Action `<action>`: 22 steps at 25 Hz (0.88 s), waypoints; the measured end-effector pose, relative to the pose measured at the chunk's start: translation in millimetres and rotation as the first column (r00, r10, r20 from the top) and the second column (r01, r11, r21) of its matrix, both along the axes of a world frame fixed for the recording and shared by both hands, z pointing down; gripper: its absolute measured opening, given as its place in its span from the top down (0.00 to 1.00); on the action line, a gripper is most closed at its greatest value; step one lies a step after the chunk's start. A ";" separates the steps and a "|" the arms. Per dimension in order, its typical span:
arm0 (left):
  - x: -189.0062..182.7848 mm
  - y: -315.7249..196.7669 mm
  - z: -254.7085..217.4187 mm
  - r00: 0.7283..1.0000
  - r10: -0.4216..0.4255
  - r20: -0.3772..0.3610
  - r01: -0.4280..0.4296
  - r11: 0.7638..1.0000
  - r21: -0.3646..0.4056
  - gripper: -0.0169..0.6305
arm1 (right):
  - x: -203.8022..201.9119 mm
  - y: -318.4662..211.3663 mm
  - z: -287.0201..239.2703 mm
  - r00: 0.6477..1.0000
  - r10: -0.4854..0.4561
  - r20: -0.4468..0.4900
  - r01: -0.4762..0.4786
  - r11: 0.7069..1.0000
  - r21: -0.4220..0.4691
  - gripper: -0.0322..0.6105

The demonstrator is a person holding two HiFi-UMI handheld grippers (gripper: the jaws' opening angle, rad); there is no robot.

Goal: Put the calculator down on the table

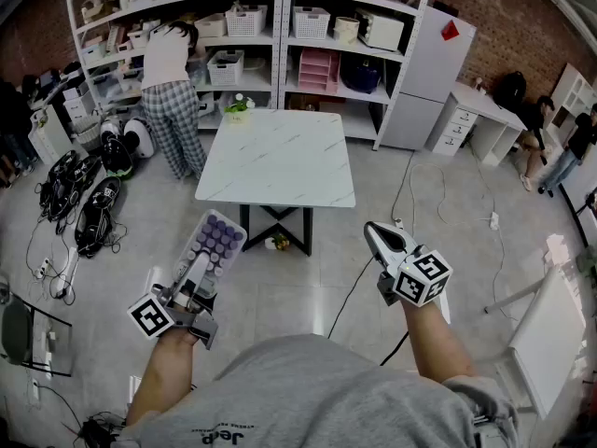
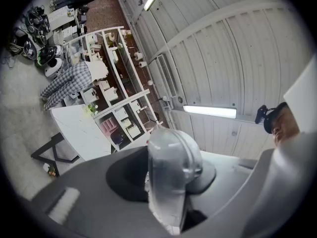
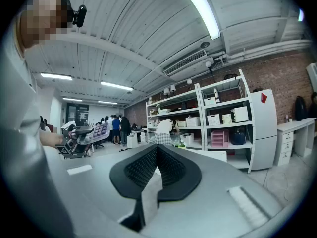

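Observation:
The calculator [image 1: 215, 241], white with rows of purple keys, is held up in front of me over the floor, short of the table. My left gripper [image 1: 193, 275] is shut on its near end. In the left gripper view the calculator's pale edge [image 2: 171, 165] stands on end between the jaws. The white marble table [image 1: 276, 157] lies ahead; on it I see only a small plant [image 1: 237, 107] at its far left corner. My right gripper [image 1: 375, 237] hangs at the right, level, jaws together and holding nothing; its pads [image 3: 171, 168] meet. The calculator [image 3: 93, 131] also shows at the left of that view.
A person in plaid trousers [image 1: 173, 110] stands at the white shelves [image 1: 280, 26] behind the table. Black gear and cables [image 1: 79, 194] lie on the floor at the left. A cable [image 1: 359, 283] runs past the table legs. A white cabinet [image 1: 431, 73] and a desk [image 1: 485, 115] stand at the right.

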State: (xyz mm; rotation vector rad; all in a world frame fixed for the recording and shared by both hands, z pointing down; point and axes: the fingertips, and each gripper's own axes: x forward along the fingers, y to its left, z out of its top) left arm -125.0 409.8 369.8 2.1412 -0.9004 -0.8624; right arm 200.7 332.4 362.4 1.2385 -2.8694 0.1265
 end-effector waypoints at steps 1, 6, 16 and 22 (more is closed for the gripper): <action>-0.5 -0.8 -0.9 1.000 0.001 0.001 -0.001 1.000 0.002 0.74 | -0.8 -1.0 -0.5 1.000 0.000 -0.002 0.000 1.000 0.001 0.95; -0.5 -2.1 2.4 1.000 -0.002 0.002 0.002 1.000 -0.001 0.74 | -0.5 -3.4 1.5 1.000 -0.004 -0.006 0.004 1.000 0.006 0.95; 28.3 -8.0 3.8 1.000 -0.020 0.012 0.020 1.000 0.000 0.74 | 26.8 -14.3 4.3 1.000 -0.011 -0.005 0.011 1.000 0.007 0.95; 42.9 -4.1 -1.7 0.999 -0.049 0.016 0.049 0.999 0.003 0.74 | 38.4 -13.3 -3.7 0.999 -0.033 -0.003 0.033 0.999 0.019 0.95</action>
